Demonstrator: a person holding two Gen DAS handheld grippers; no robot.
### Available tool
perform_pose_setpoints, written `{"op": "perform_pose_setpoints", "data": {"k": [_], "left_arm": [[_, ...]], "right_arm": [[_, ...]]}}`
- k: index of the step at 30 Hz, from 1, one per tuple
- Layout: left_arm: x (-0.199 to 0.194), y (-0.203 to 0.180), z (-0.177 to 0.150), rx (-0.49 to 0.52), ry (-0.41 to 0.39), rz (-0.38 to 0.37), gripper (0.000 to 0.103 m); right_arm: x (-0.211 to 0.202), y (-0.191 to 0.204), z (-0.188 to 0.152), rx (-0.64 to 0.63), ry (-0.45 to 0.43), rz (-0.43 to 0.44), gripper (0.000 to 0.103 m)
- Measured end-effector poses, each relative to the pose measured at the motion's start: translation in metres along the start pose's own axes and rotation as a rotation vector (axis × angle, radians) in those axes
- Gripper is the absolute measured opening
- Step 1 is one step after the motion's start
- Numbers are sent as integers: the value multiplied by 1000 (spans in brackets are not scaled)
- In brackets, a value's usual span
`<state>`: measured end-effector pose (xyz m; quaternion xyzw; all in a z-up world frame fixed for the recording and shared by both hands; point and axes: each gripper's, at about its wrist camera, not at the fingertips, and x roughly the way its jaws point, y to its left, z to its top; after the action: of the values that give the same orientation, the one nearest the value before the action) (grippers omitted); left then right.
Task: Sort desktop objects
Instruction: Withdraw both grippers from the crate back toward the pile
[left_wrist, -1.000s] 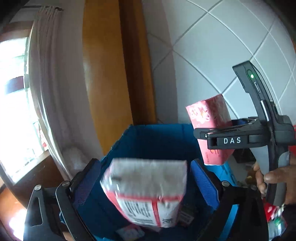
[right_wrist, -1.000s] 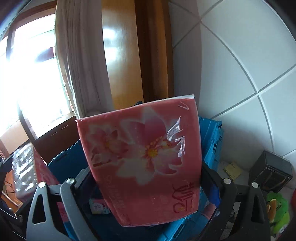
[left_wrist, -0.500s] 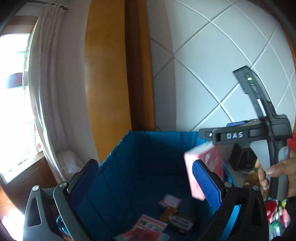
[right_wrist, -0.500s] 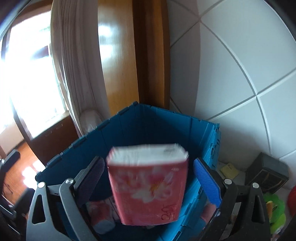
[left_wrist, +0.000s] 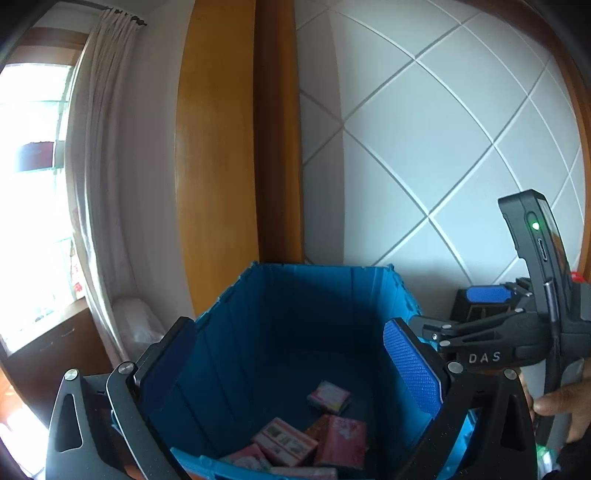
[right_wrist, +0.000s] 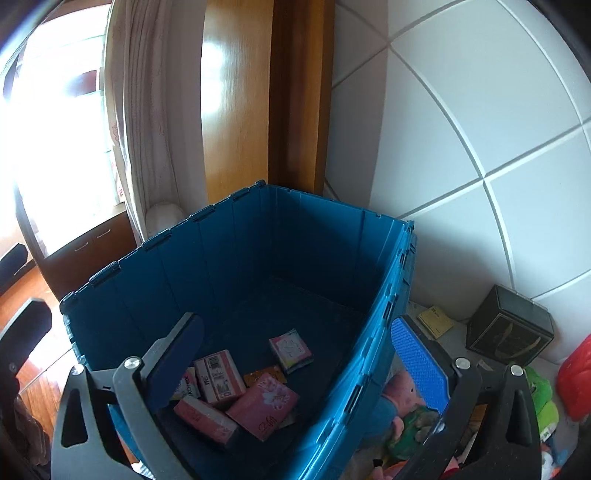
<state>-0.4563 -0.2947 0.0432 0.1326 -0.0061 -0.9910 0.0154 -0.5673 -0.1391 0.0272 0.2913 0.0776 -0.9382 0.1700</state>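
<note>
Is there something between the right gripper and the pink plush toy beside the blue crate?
Nothing visible blocks it. The right gripper is open over the blue crate; the pink plush toy lies outside the crate's right wall, beside the gripper's blue finger pad.

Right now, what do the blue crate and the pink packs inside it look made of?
Deep blue ribbed crate: looks like rigid moulded plastic, satin finish; vertical ribs and hinge lugs along the rim suggest it. Pink flower-printed packs: probably soft tissue packs in thin glossy plastic film; printed wrap, rounded edges. The contents are not visible.
</note>
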Motion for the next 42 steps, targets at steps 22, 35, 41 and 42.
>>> {"op": "perform_pose_setpoints", "data": {"k": [22,35,41,42], "left_arm": [[-122,-175,-71,76,-27,-86,102],[-163,-310,-113,89,31,-219,102],[-152,-331,-123,81,54,-290,102],[-148,-336,-125,89,65,-298,102]], "right_arm": [[-165,-77,-176,44,-136,-117,103],[-249,-215,-320,124,30,-252,103],[-261,-277,-350,239,69,-338,103],[-262,-282,-352,248,75,-348,103]]}}
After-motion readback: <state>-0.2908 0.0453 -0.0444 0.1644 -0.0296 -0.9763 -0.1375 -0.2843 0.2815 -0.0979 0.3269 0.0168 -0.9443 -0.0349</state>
